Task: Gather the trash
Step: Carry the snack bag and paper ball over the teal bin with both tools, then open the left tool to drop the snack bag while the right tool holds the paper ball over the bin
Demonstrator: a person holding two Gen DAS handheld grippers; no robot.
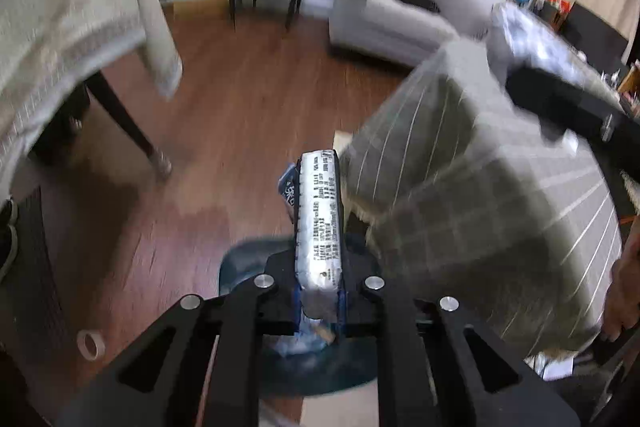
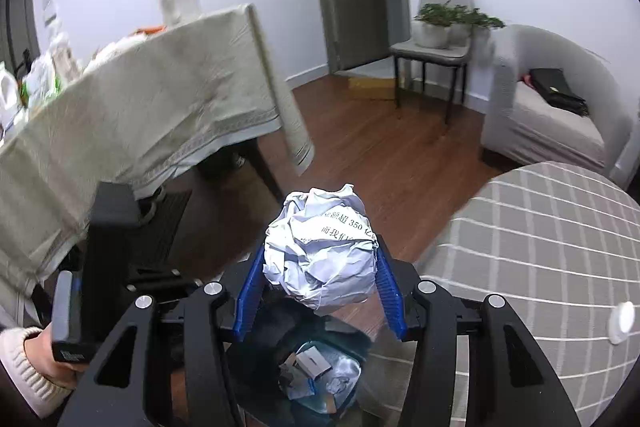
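Note:
My left gripper (image 1: 319,291) is shut on a silver foil wrapper (image 1: 319,223) with black print, held upright above a dark teal trash bin (image 1: 240,259) on the wooden floor. My right gripper (image 2: 320,267) is shut on a crumpled ball of printed white paper (image 2: 320,251) between its blue fingers (image 2: 250,291). Below it the trash bin (image 2: 320,383) holds several scraps of paper and packaging. The left gripper's black body (image 2: 108,255) and the hand holding it show at the left of the right wrist view.
A grey checked tablecloth (image 1: 480,187) covers a round table to the right (image 2: 540,267). A table with a beige cloth (image 2: 140,115) and dark legs (image 1: 132,131) stands to the left. A tape roll (image 1: 91,345) lies on the floor. A grey sofa (image 2: 560,115) and a chair with plants (image 2: 436,43) stand behind.

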